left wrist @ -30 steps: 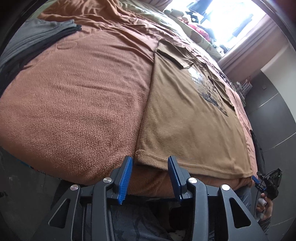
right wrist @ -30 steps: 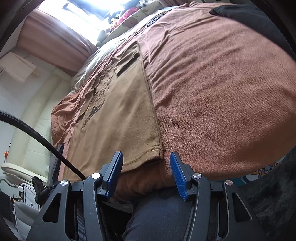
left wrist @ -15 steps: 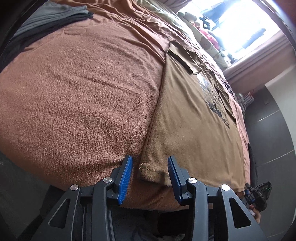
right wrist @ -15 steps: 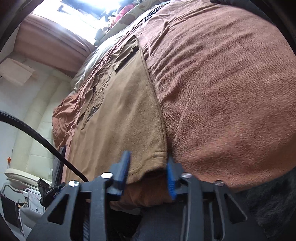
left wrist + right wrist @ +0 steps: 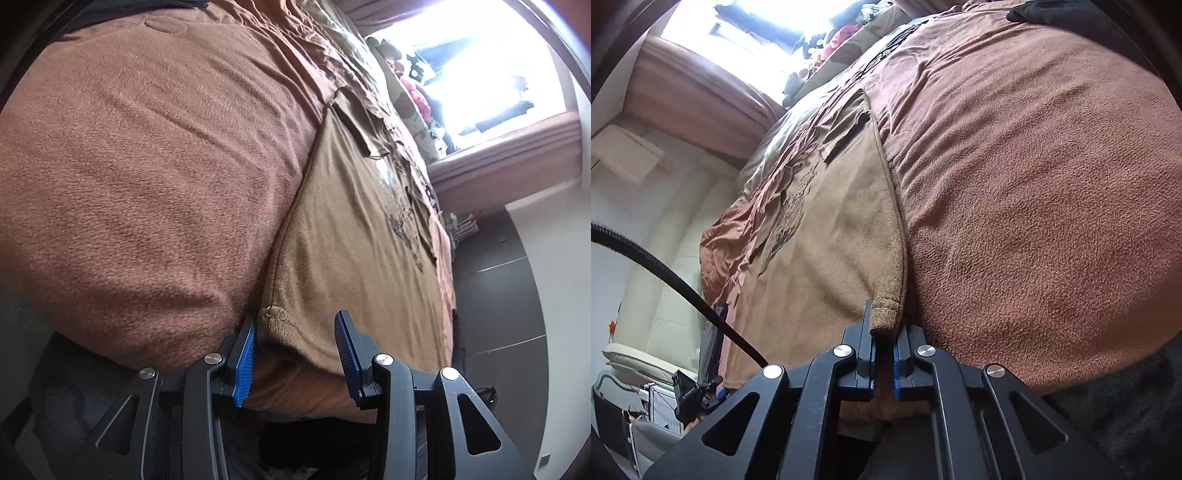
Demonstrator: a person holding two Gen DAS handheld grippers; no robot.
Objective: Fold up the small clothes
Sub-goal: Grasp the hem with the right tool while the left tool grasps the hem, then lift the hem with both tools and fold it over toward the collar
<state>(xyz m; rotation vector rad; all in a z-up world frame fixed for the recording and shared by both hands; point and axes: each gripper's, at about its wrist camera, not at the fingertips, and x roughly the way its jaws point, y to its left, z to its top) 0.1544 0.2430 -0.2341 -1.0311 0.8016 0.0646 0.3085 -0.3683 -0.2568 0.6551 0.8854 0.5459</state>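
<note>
Item: tan T-shirt point(image 5: 354, 236), printed front up, spread flat on brown fleece blanket point(image 5: 147, 166) over a bed; sleeves already turned in over the chest, bottom hem lying along the near edge of the mattress.

Right gripper point(image 5: 884, 354): now pinched tight on the shirt's near right hem corner, blue pads nearly meeting with a small roll of tan cloth bunched between them. Half a second earlier only closing in; a second earlier wide apart and short of the hem. Change noted: corner secured.

Left gripper point(image 5: 295, 354): advanced over the same second from just short of the hem to straddling the near left corner. Jaws spread wide, hem corner lying between the pads, left pad touching or almost touching the seam, nothing gripped (closure pending).

Meaning for the task, as judged: one of two hem corners taken; bottom-to-collar fold not started, cloth not lifted from the blanket. Next requirement likely a matching pinch on the left, then an even lift of both corners toward the collar.

Risk: uneven pull with only one corner held, skewing the hem.

Other: black cable point(image 5: 676, 280) across the right view; bright window point(image 5: 480, 59) beyond the bed.
</note>
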